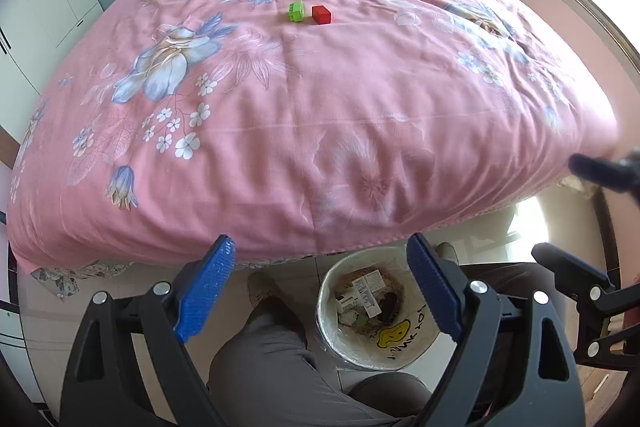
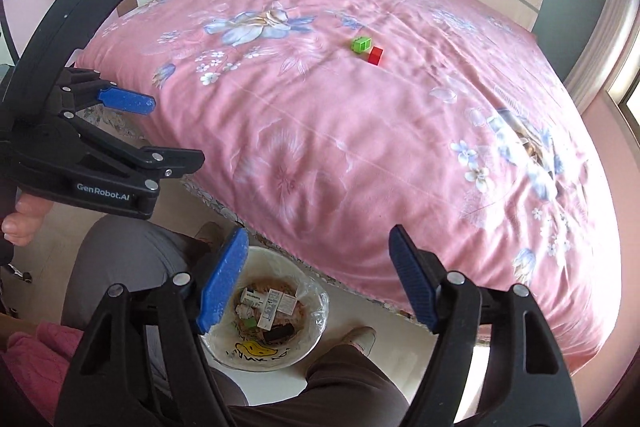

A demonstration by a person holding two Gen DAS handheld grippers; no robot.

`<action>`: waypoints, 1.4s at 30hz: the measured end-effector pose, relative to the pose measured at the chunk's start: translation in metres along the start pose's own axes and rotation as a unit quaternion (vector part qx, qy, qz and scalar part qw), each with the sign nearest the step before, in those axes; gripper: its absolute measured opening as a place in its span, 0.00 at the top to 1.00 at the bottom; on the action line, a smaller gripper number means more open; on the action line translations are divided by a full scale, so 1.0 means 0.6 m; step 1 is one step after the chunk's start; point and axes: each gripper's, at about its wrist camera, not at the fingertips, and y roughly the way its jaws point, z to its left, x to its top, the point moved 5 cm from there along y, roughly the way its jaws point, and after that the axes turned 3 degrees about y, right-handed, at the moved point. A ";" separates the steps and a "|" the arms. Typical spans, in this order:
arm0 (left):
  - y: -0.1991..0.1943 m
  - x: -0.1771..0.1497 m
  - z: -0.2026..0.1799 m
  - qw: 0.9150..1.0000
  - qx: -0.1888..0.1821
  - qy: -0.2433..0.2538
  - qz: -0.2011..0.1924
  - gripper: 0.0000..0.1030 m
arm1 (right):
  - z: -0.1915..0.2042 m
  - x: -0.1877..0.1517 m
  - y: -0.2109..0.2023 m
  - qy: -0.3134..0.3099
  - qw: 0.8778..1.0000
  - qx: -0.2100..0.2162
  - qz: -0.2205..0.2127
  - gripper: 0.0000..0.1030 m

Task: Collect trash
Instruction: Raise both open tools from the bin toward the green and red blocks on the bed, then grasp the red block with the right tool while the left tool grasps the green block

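2 grippers, left point(image 1: 320, 279) and right point(image 2: 318, 271), spread empty above bin point(image 1: 408, 355); contents seemingly paper scraps.

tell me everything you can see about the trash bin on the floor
The trash bin is a round, pale bucket lined with a clear plastic bag folded over its rim. A yellow smiley-like print with dark lettering marks its side. It stands upright on the light floor tiles just off the foot of the bed, between the person's legs. Inside lie crumpled paper, small printed cartons, something green and a dark item. Neither gripper touches it.
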 end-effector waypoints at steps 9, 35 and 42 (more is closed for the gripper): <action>-0.023 0.064 0.013 0.999 0.021 0.004 -0.027 0.13 | -0.023 0.067 -0.021 0.006 0.999 -0.001 -0.034 0.28; 0.101 0.253 0.062 0.999 0.028 -0.015 -0.014 0.13 | -0.100 0.221 0.117 0.042 0.998 0.027 -0.025 0.28; 0.149 0.302 0.084 0.999 0.030 -0.024 -0.006 0.13 | -0.114 0.255 0.179 0.040 0.999 0.031 -0.014 0.28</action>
